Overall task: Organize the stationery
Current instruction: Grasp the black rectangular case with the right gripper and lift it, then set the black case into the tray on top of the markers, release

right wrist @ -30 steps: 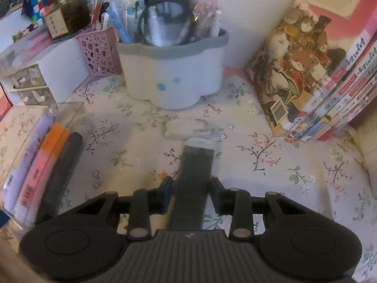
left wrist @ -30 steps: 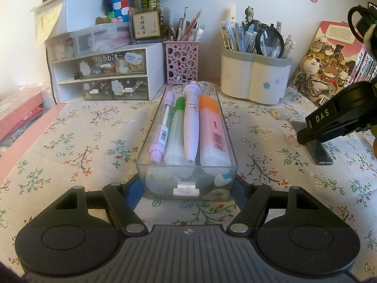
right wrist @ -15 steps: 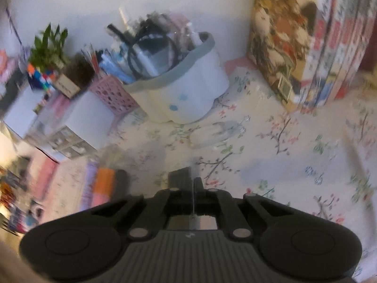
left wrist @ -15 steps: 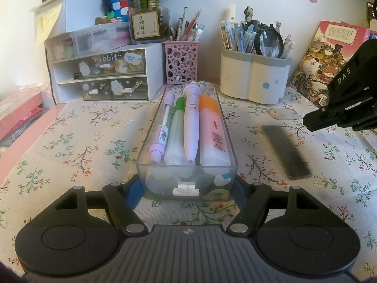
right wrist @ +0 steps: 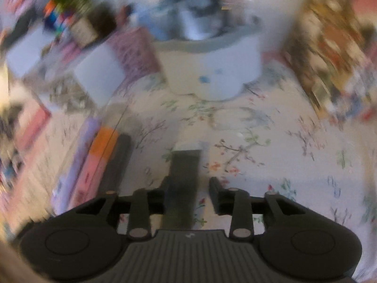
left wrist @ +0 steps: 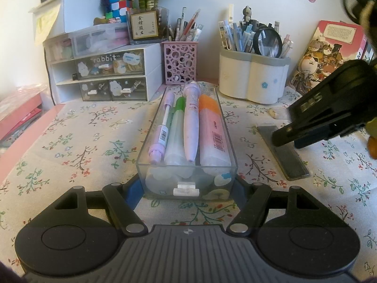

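Your right gripper (right wrist: pixel 187 194), jaws just opening, straddles the flat dark-grey ruler (right wrist: pixel 182 188) ungripped. Closing off-centre could skid it. Your left gripper (left wrist: pixel 187 186) clamps the clear plastic drawer tray (left wrist: pixel 188 165).

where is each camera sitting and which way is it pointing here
Left wrist: on the left gripper, low over the table, looking along the clear tray it clamps toward the pen holders at the wall; the right gripper shows at the right edge.
Right wrist: on the right gripper, tilted steeply down, blurred, over the dark flat case; its jaws have just been opening, the case between them.
Shared: tray, case, white pen holder, pink holder, books.
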Action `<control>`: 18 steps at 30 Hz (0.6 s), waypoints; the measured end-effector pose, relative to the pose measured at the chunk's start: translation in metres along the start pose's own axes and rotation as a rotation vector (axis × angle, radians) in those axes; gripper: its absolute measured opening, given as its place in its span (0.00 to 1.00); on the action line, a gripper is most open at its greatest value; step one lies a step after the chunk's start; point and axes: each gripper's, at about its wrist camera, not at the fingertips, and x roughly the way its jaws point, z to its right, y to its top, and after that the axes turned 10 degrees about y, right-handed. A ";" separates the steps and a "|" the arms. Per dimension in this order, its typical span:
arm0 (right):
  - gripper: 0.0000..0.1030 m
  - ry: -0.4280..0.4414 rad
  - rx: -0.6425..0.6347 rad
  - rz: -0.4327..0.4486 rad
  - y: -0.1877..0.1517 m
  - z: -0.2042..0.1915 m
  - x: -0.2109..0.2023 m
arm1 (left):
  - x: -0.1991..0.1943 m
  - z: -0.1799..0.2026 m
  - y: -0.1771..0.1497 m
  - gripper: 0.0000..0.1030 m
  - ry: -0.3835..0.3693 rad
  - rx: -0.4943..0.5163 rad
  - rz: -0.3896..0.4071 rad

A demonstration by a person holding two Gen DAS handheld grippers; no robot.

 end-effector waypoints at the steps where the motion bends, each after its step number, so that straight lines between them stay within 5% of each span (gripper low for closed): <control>1: 0.40 -0.015 -0.038 -0.013 0.000 -0.007 0.003 | 0.000 0.000 0.000 0.70 -0.001 0.000 0.000; 6: 0.33 -0.096 -0.203 -0.026 -0.006 -0.033 0.016 | -0.001 0.001 0.000 0.70 -0.002 0.002 0.001; 18: 0.32 0.089 0.054 0.043 0.003 -0.010 -0.001 | -0.001 0.001 0.000 0.70 -0.004 0.002 0.001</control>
